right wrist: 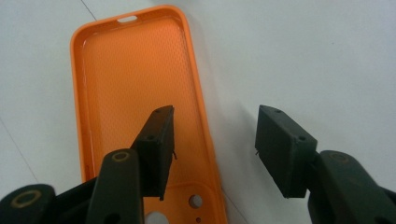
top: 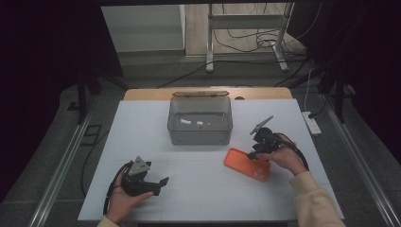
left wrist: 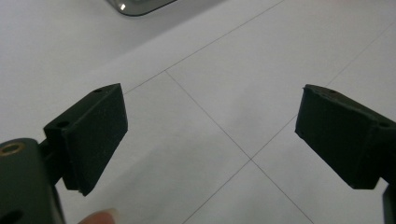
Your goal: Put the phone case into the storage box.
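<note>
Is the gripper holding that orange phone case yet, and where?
Not yet. The right gripper straddles the long edge of the orange phone case, jaws still apart. The left gripper is open, holding nothing.

phone case (right wrist: 140, 88): orange, rubbery, dimpled matt inside
bin (top: 200, 124): smoky translucent plastic
table sheet (top: 198, 189): white, matt

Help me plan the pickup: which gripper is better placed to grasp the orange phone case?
Right. The right gripper straddles one long edge of the orange phone case; the left gripper is over bare white table.
</note>
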### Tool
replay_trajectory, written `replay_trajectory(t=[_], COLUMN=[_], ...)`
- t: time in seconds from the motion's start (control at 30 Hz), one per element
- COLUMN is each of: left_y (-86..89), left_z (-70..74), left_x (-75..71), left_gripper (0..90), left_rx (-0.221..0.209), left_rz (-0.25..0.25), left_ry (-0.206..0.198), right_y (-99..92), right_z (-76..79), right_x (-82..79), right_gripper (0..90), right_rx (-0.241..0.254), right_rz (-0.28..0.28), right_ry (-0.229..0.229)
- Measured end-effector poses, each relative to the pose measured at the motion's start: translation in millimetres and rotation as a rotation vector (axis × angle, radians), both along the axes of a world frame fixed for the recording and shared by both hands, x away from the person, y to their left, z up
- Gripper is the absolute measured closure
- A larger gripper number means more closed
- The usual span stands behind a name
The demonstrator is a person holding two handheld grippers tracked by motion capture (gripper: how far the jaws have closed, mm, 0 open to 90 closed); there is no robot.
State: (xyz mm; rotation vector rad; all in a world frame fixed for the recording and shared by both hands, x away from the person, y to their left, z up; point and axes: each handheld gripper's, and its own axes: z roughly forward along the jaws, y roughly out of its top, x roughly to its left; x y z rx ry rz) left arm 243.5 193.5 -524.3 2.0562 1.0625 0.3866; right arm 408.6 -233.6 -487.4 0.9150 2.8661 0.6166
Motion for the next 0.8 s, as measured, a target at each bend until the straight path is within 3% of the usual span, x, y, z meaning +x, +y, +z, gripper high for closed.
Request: replay_trajectory(t=[0.43, 0.8], left_y=[0.4, 0.3], left_z=[0.3, 1.0], left_x=[-0.1, -0.6], left_gripper=[9.1, 9.3], left_rx=[0.000, -0.001], left_rz=[-0.001, 0.000], left_ry=[-0.001, -0.007], right_y=[1.6, 2.5], right_z=[-4.7, -4.8], right_x=[-0.2, -0.7], right_gripper=[57.5, 68.6], right_rx=[-0.038, -0.043], right_rz=[0.019, 0.033], right_ry=[-0.005, -0.005])
